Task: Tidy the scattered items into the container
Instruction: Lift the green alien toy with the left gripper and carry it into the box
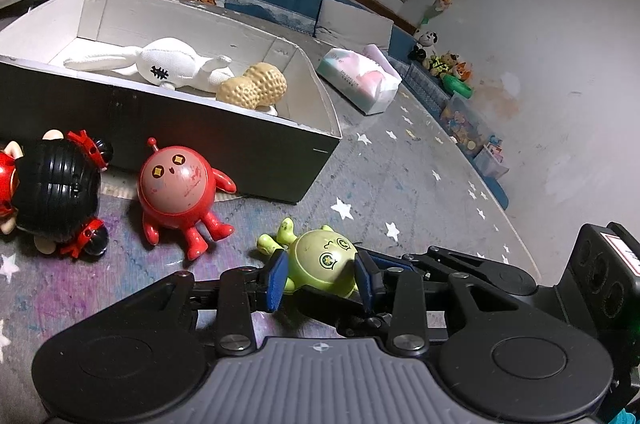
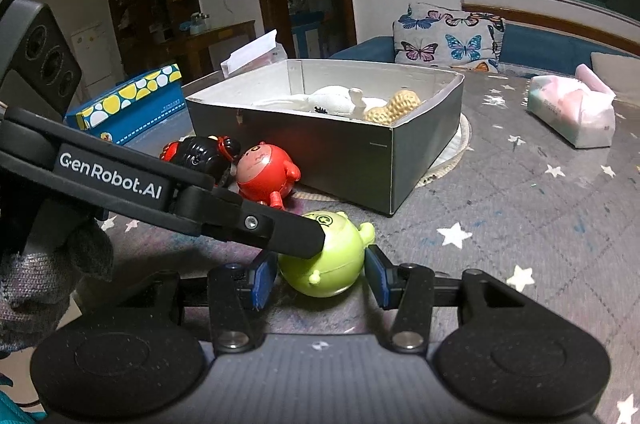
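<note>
**Two claws meeting on one green toy beside the box**

The left claw is gripping the round green plastic figure lying on the star-printed tabletop. The right claw is bracketing that same figure, its pads near-touching; whether it is gripping cannot be told. Risk: opposing pulls could squeeze the smooth ball out sideways. The grey cardboard box is holding a white cloth rabbit and a tan peanut-shaped toy.
</note>
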Available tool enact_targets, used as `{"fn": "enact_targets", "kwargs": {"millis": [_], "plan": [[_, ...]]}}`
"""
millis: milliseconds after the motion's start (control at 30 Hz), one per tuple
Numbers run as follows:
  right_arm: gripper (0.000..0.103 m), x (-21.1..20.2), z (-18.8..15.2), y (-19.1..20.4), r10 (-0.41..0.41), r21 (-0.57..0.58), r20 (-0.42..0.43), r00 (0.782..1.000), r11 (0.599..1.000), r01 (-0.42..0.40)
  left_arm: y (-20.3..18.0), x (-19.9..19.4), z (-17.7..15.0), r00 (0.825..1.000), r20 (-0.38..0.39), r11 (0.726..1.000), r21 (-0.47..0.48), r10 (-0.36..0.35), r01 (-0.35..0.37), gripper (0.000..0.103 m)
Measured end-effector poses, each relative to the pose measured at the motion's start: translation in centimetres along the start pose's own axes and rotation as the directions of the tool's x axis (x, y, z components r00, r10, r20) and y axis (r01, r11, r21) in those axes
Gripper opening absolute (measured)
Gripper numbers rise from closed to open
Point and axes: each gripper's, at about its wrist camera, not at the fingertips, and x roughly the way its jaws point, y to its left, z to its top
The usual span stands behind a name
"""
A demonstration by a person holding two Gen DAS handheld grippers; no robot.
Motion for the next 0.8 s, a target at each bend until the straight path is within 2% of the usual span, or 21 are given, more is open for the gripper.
{"fn": "enact_targets", "kwargs": {"millis": [233,600,800], "plan": [[0.048,-1.6,-1.0,1.2,-0.009,-0.033,0.01,1.0,0.999,0.009,-1.2,-1.1,-1.5,1.0,0.012,1.0,0.021,0.013,-0.013,0.039],[0.048,-5.0,-1.3,3.5,-0.008,-0.082,0.092,0.996,0.997,0.016,-4.0,-4.8,-3.3,0.994,0.101,0.995,0.087,0.04,-0.049,0.04],[0.048,-6.0,-0.9,4.1,-0.006,-0.101,0.125,0.992,0.995,0.018,-4.9,-5.8,-3.2,0.991,0.128,0.992,0.112,0.047,-0.061,0.04]]}}
